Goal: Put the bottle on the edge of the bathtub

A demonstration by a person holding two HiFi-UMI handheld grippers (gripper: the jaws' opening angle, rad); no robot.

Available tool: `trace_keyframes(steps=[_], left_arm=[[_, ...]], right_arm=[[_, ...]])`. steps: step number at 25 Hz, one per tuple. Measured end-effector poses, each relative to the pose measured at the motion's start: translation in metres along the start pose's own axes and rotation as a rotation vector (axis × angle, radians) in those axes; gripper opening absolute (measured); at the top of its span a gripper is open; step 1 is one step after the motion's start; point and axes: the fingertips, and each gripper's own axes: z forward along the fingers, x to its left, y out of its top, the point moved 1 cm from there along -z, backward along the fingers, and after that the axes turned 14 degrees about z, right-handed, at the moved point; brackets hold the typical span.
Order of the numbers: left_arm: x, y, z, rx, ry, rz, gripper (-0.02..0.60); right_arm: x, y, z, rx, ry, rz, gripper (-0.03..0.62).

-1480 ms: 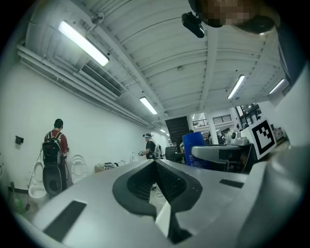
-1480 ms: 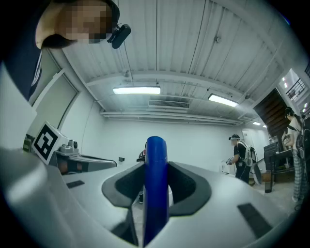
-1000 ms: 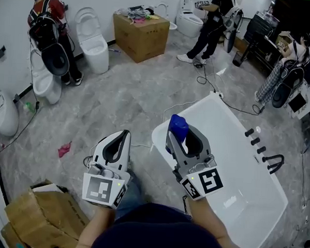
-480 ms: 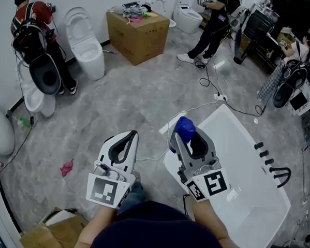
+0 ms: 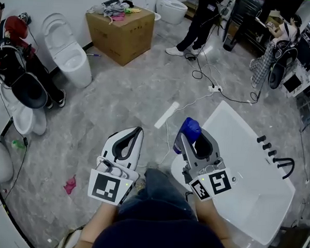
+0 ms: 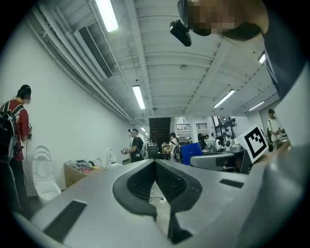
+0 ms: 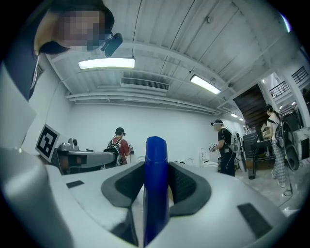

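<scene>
In the head view a blue bottle [image 5: 190, 129] sticks up between the jaws of my right gripper [image 5: 193, 136], which is shut on it. The right gripper view shows the bottle [image 7: 156, 193] upright, with a pad pressed on each side. It hangs just off the left corner of the white bathtub [image 5: 238, 117], over the grey floor. My left gripper [image 5: 136, 131] is level beside it on the left. Its jaws are shut with nothing between them, as the left gripper view also shows for this gripper [image 6: 155, 162].
A black faucet [image 5: 282, 164] and knobs stand on the tub's far rim. Cables [image 5: 198, 97] and a white strip [image 5: 167, 115] lie on the floor ahead. Further off are a cardboard box [image 5: 120, 32], toilets [image 5: 70, 54] and several people. A pink rag [image 5: 70, 184] lies at the left.
Both grippers have travelled with the person across the floor alongside the tub. The torn carton at the lower left has left the view. The bottle stays gripped.
</scene>
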Motion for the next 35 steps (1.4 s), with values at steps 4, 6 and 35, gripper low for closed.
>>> trace_keyframes(steps=[4,6,35], left_arm=[[0.017,-0.019,0.027,0.019,-0.035,-0.014,0.023],[0.029,-0.026,0.045,0.024,-0.044,-0.02,0.023],[0.059,-0.064,0.468,-0.019,-0.377,-0.016,0.023]], right_arm=[[-0.029,0.002,0.028,-0.011,-0.042,0.013,0.164],[-0.045,0.004,0.047,-0.017,-0.057,0.012,0.164],[-0.374,0.079,0.192,-0.073,-0.361,0.013,0.164]])
